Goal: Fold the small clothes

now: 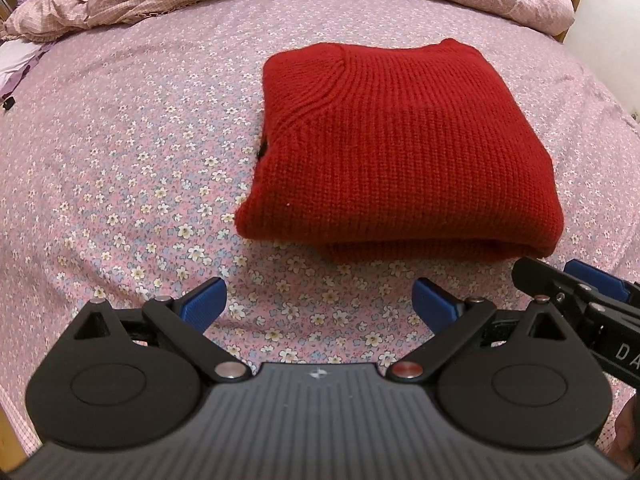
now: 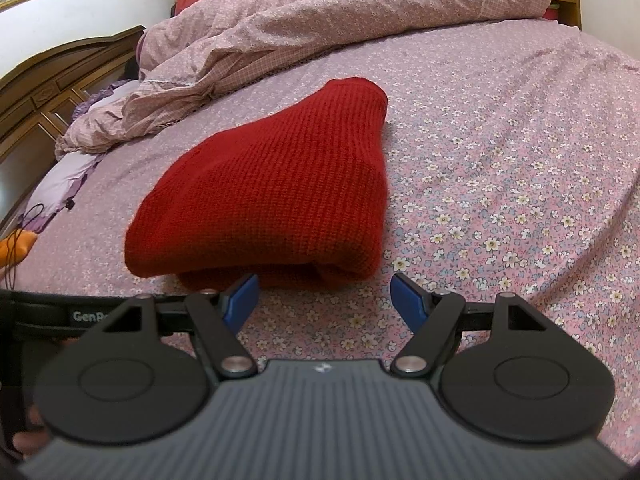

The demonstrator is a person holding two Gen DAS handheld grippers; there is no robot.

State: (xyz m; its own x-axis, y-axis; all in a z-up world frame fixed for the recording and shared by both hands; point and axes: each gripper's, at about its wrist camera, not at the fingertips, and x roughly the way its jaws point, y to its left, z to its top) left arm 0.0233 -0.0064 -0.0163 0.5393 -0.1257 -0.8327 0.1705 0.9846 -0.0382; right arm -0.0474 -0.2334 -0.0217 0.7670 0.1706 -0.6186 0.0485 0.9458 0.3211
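Note:
A red knitted sweater [image 1: 400, 152] lies folded into a compact rectangle on the floral bed sheet [image 1: 140, 160]. It also shows in the right wrist view [image 2: 272, 196]. My left gripper [image 1: 320, 304] is open and empty, hovering just short of the sweater's near edge. My right gripper [image 2: 324, 300] is open and empty, its blue fingertips close to the sweater's near folded edge. The right gripper's fingers also show in the left wrist view [image 1: 592, 284] at the right edge.
A rumpled pink quilt [image 2: 320, 28] lies along the far side of the bed. A wooden headboard [image 2: 44, 84] stands at the left. An orange object with a cord [image 2: 16, 248] lies near the left bed edge. The sheet spreads right of the sweater [image 2: 520, 160].

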